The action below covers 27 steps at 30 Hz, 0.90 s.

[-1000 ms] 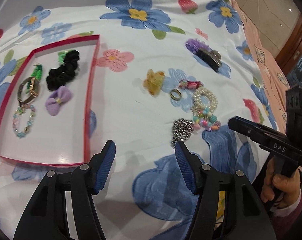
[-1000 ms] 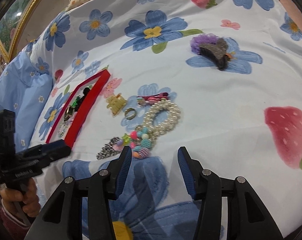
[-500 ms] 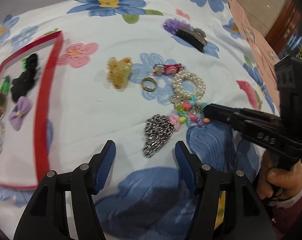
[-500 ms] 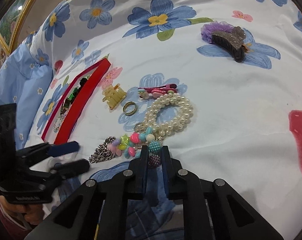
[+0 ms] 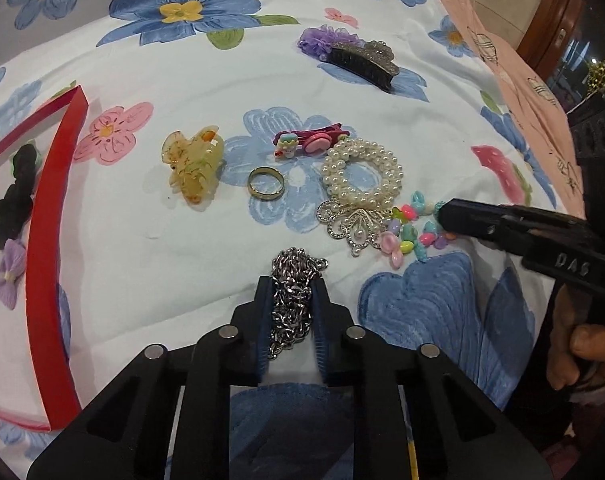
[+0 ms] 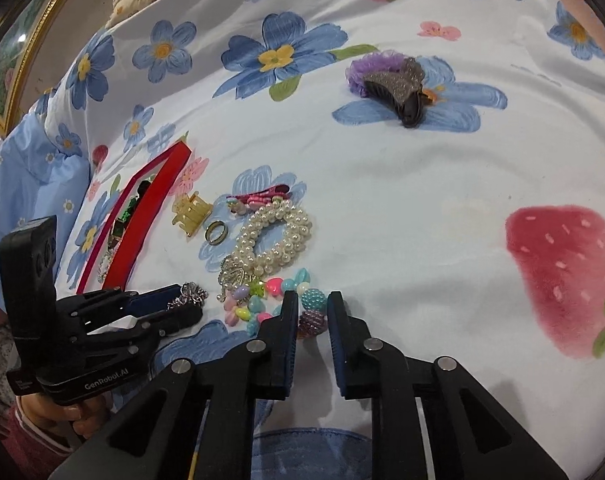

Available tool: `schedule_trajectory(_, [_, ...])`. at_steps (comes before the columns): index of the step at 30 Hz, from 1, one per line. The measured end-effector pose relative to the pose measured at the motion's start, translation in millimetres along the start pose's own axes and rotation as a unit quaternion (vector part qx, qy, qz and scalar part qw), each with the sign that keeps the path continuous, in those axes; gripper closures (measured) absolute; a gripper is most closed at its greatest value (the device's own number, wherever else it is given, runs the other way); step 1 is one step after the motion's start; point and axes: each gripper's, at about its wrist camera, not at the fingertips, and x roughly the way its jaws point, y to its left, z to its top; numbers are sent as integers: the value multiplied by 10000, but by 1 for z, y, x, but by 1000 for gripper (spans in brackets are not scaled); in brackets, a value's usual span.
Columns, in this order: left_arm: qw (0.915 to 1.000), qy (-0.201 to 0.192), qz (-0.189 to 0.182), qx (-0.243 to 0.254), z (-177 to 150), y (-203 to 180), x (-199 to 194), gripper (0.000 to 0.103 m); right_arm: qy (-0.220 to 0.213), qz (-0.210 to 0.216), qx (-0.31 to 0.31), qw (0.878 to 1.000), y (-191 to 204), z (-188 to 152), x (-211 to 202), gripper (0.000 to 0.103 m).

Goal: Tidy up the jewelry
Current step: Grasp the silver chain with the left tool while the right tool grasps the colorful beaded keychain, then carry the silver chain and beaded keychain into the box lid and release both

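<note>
My left gripper (image 5: 292, 286) is shut on a silver chain (image 5: 294, 292) lying on the flowered cloth; it also shows in the right wrist view (image 6: 188, 300). My right gripper (image 6: 313, 304) is shut on the colourful bead bracelet (image 6: 262, 296), gripping its teal and purple beads (image 6: 314, 310). In the left wrist view the right gripper (image 5: 446, 216) meets the bead bracelet (image 5: 406, 232). A pearl bracelet (image 5: 362, 174) with a silver charm, a gold ring (image 5: 266, 183), a yellow claw clip (image 5: 194, 168) and a pink hair clip (image 5: 310, 142) lie beyond.
A red-rimmed tray (image 5: 48, 264) at the left holds a black scrunchie (image 5: 16, 196), a lilac bow (image 5: 10, 272) and other pieces. A dark claw clip (image 5: 362, 62) on a purple scrunchie lies farther back. A pink cloth edge (image 5: 522, 64) runs along the right.
My left gripper moved forward and closed on the silver chain. My right gripper stays shut on the bead bracelet and has pulled it slightly toward me.
</note>
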Motion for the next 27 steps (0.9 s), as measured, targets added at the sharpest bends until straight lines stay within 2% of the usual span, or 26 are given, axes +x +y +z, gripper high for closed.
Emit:
schedule_trajectory(5, [9999,-63,-82,-111,-2,3,-6,90,6,-158,-244,9996,10,-5,6,78])
schedule_trajectory(8, [9997,-138,-108,-167,-5,4,-14,90,-10,-224,-312,9993,13,-5,4,90])
schedule_trajectory(14, [9980,-463,-165,-389,-12,12,-45,90,-170,38,-302,9994,22,-1,-11,91])
schedule_trajectory(27, [9903,-1111,-51,-834,-24,42,-109,91,-495,545,-672,9950,75,17,-39,91])
